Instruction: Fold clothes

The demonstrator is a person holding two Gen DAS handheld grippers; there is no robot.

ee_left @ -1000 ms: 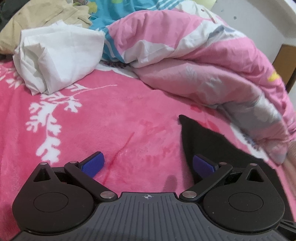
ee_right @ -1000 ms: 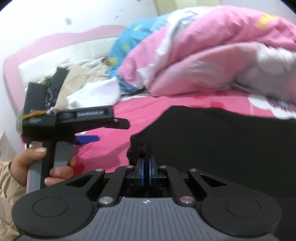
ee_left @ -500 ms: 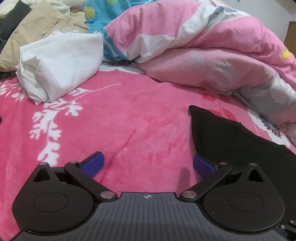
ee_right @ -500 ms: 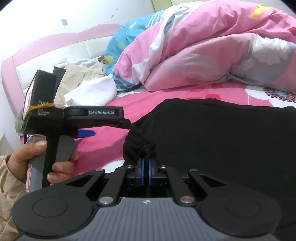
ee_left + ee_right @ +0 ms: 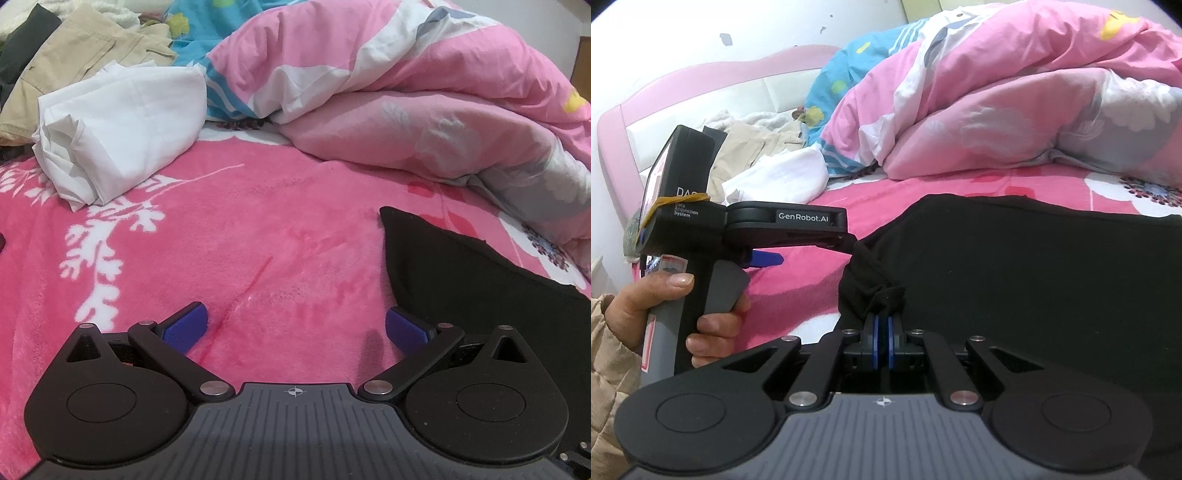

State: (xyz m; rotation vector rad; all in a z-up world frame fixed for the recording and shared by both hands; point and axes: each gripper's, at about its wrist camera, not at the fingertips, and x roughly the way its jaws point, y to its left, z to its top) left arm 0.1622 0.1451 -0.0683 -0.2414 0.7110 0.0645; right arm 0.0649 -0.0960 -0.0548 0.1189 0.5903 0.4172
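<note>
The right gripper (image 5: 882, 332) sits nearest the lens, its blue pads pressed together on a bunched corner of the black garment (image 5: 1034, 273), so that corner is firmly pinched. The rest of the garment spreads flat on the pink blanket (image 5: 798, 280), away from the pinched corner toward the duvet.

Just left of that corner, a hand (image 5: 665, 314) holds the left gripper (image 5: 293, 328) with its jaws spread wide and nothing between them. In its own view, one blue pad stands over bare blanket and the other at the garment's edge; whether that pad touches the cloth is hard to say from this angle.

Farther from the garment, a folded white cloth (image 5: 122, 125) lies on the blanket, with beige trousers (image 5: 81, 62) behind it and the rumpled pink duvet (image 5: 406, 92) heaped along the far side.

The risk from here seems to lie with the open left gripper. If it closes where it hangs, it may catch only the plush blanket or a single thin layer at the hem, and the fold would then drag crooked. The right pinch holds a wad rather than a clean edge, so lifting could twist the corner and leave the fold lumpy. A wide sweep toward the duvet could also snag its loose folds.
</note>
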